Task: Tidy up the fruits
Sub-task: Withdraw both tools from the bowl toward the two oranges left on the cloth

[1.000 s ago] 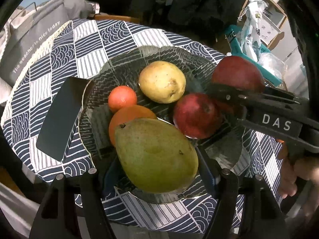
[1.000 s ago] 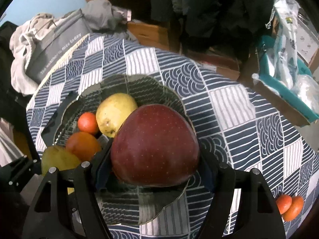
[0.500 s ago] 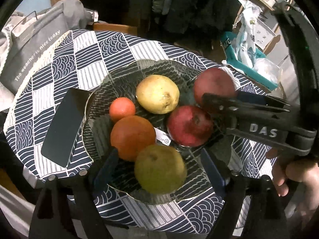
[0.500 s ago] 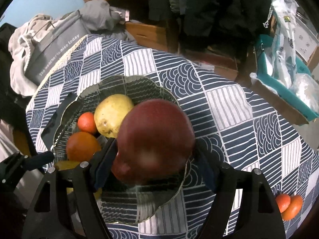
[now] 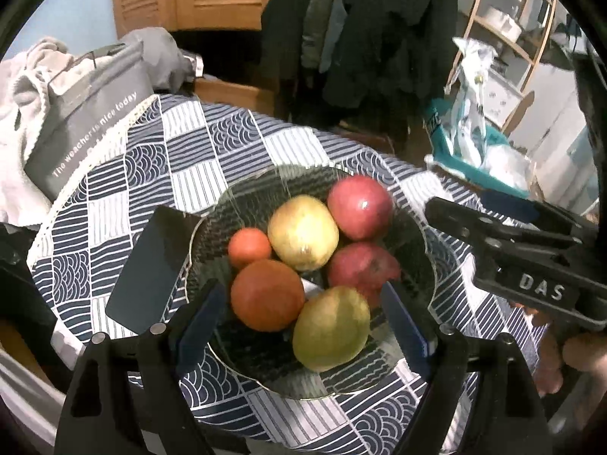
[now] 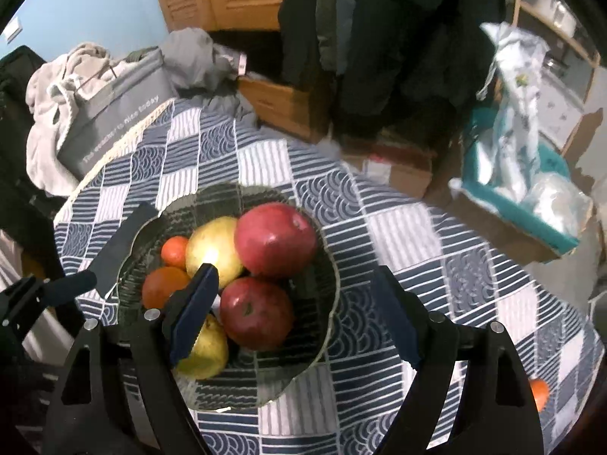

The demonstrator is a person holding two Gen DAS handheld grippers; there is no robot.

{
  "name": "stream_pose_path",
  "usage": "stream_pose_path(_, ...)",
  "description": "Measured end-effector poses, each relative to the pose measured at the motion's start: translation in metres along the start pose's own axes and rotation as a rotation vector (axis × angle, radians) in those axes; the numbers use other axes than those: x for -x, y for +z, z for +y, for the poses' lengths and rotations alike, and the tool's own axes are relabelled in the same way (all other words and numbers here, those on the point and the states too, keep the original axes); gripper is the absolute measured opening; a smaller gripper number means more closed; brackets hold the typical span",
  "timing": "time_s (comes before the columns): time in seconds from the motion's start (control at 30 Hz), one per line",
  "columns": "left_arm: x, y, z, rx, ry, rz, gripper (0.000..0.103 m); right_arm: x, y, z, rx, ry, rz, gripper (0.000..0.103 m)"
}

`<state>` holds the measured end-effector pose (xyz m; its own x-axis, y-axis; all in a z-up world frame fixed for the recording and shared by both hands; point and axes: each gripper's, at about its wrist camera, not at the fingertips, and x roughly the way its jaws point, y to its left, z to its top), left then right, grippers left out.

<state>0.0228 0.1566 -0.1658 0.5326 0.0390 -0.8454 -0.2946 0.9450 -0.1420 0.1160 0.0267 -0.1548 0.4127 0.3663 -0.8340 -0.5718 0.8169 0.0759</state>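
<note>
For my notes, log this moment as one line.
left gripper: open, just released mango | right gripper: open, just released apple | glass bowl: six fruits | orange fruit on table

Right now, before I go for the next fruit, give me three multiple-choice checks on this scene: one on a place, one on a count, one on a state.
1. Where does the dark flat slab lie?
A. On the cloth, against the bowl's left rim
B. Inside the bowl
C. On the grey bag

2. How many fruits are in the glass bowl?
A. Four
B. Six
C. Eight

3. How stand the left gripper and right gripper?
A. Both open, holding nothing
B. Left shut on the mango
C. Right shut on an apple

Answers: 1 A, its edge meets the rim; 2 B, two red apples, a yellow pear, two oranges and a green mango; 3 A, the fingers have just been opening and nothing is pressed between them.
</note>
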Motion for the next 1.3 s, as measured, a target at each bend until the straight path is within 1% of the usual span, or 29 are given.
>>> stream_pose_path(0.1, 0.008, 0.004, 0.000, 0.011, -0.004, -0.032, 0.085, 0.016, 0.001, -0.003, -0.005, -0.035, -0.037, 0.083)
stream_pose_path(0.23, 0.019, 0.008, -0.003, 0.006, -0.008, -0.066, 0.085, 0.033, 0.001, -0.007, -0.020, -0.055, -0.065, 0.083)
stream_pose_path(0.47, 0.044, 0.018, -0.009, 0.008, -0.035, -0.135, 0.085, 0.066, -0.009, -0.012, -0.036, -0.095, -0.119, 0.083)
stream_pose_path(0.73, 0.077, 0.024, -0.025, -0.043, -0.042, -0.224, 0.085, 0.107, -0.019, -0.016, -0.049, -0.131, -0.174, 0.083)
stream_pose_path(0.83, 0.085, 0.024, -0.031, -0.056, -0.057, -0.240, 0.085, 0.119, -0.022, -0.020, -0.060, -0.136, -0.192, 0.083)
stream_pose_path(1.0, 0.093, 0.023, -0.043, -0.081, -0.075, -0.256, 0.085, 0.136, -0.029, -0.027, -0.069, -0.169, -0.217, 0.083)
stream_pose_path(1.3, 0.100, 0.021, -0.076, -0.131, -0.116, -0.261, 0.085, 0.159, -0.044, -0.049, -0.110, -0.206, -0.243, 0.083)
